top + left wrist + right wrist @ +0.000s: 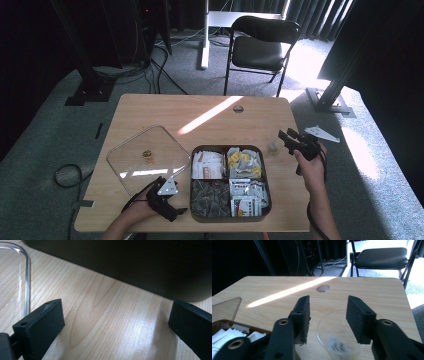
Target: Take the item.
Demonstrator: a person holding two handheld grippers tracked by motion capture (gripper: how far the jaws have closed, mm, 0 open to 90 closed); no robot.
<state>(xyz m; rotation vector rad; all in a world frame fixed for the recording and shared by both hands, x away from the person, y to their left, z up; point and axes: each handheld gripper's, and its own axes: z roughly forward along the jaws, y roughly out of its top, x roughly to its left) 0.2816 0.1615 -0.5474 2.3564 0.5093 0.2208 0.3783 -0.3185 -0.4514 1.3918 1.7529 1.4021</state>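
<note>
My right gripper (328,320) hangs just above the small clear plastic cup (339,340) holding a tea bag, jaws spread, touching nothing; cup stands upright beside the dark compartment tray (265,160). Left gripper (115,325) jaws spread, well apart.

Divided box (231,216) is set at the table's (150,107) near edge, approx centre, w/ packets (208,165) kept in all 4 sections. Clear lid (150,159) is laid flat just left of it. Small cup (273,147) is placed right of the box, tea bag (336,344) inside. Chair (260,47) is parked behind the table.
</note>
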